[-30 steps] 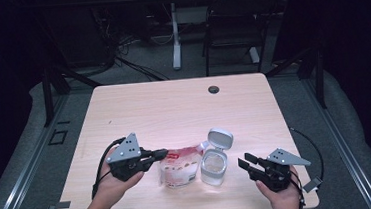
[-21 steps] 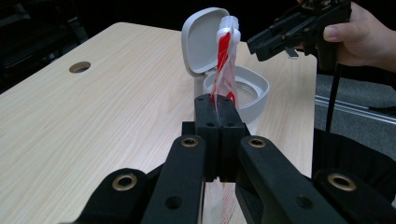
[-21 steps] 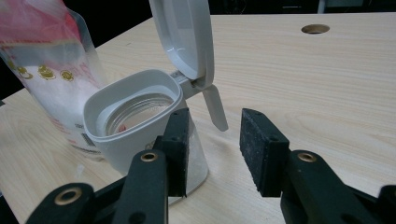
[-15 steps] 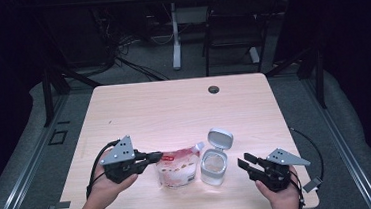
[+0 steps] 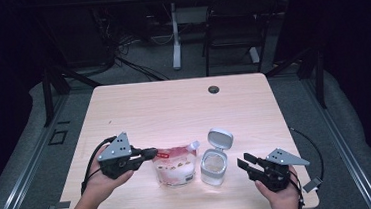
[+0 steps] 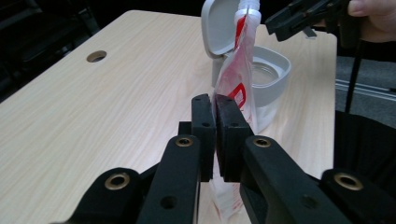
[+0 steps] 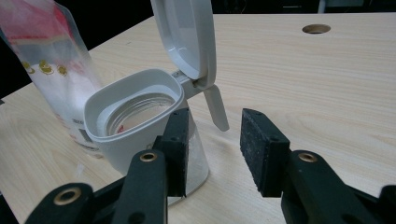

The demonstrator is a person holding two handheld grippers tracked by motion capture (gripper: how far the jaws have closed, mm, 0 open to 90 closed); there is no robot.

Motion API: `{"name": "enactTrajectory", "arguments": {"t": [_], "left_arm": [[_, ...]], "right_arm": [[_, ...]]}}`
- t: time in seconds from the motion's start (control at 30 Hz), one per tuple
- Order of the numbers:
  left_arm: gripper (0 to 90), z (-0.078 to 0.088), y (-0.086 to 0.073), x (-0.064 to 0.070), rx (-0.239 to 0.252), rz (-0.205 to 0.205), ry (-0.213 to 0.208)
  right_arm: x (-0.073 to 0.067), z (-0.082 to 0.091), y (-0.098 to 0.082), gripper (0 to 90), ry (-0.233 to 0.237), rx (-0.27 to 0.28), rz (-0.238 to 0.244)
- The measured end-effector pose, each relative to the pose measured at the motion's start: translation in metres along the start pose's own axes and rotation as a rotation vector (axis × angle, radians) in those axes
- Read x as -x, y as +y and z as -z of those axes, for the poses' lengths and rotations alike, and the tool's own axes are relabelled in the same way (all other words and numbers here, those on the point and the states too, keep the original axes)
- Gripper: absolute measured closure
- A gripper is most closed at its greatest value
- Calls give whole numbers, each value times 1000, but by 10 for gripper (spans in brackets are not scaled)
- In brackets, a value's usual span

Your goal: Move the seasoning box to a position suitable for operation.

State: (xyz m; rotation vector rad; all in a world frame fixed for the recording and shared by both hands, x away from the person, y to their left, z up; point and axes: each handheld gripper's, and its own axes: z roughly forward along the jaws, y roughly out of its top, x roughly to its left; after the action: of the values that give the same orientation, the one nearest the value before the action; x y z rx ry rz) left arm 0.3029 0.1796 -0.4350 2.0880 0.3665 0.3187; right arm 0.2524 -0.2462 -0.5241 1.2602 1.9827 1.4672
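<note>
Pinching the near edge of a red-and-white refill pouch (image 6: 236,79), the left gripper (image 6: 215,116) has its two black pads nearly together with the pouch's thin film caught between them; the jaws have just been easing open a little, yet the film still sits in the gap and the pads still look to press on it. The pouch stands upright on the wooden table (image 5: 173,105), just left of a clear jar with a grey flip-top lid (image 5: 216,154), its cut spout corner (image 5: 193,145) pointing toward the jar's open mouth.

The pouch looks soft and light, partly filled with white granules, so it will likely sag and fold wherever it is unsupported; its glossy film may slip from a shallow pinch. A hold on the flat sealed side edge, where the gripper now sits, seems the firmest place, with the spout left free.

The left hand (image 5: 101,179) holds its gripper roughly level, pointing right toward the pouch. The right gripper (image 7: 215,140) rests low beside the jar, jaws apart and gripping nothing, one pad close against the jar's wall; its hand (image 5: 281,200) sits near the table's front edge.
</note>
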Motion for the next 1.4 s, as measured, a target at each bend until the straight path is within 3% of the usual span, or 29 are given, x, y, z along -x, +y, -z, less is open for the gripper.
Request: {"name": "enactTrajectory", "arguments": {"t": [0.37,0.63,1.0,1.4], "left_arm": [[849,-4,8,-3,-7,-16,2],[789,-1,2,-3,9,14,-5],[705,-8,-4,-1,-6,38,-9],[642,-12,-19,-3,-10,96,-8]], "right_arm": [[0,0,0,627,3,-2,3],[0,0,0,626,2,-4,4],[0,0,0,621,3,-2,1],[0,0,-1,616,5,-7,3]]}}
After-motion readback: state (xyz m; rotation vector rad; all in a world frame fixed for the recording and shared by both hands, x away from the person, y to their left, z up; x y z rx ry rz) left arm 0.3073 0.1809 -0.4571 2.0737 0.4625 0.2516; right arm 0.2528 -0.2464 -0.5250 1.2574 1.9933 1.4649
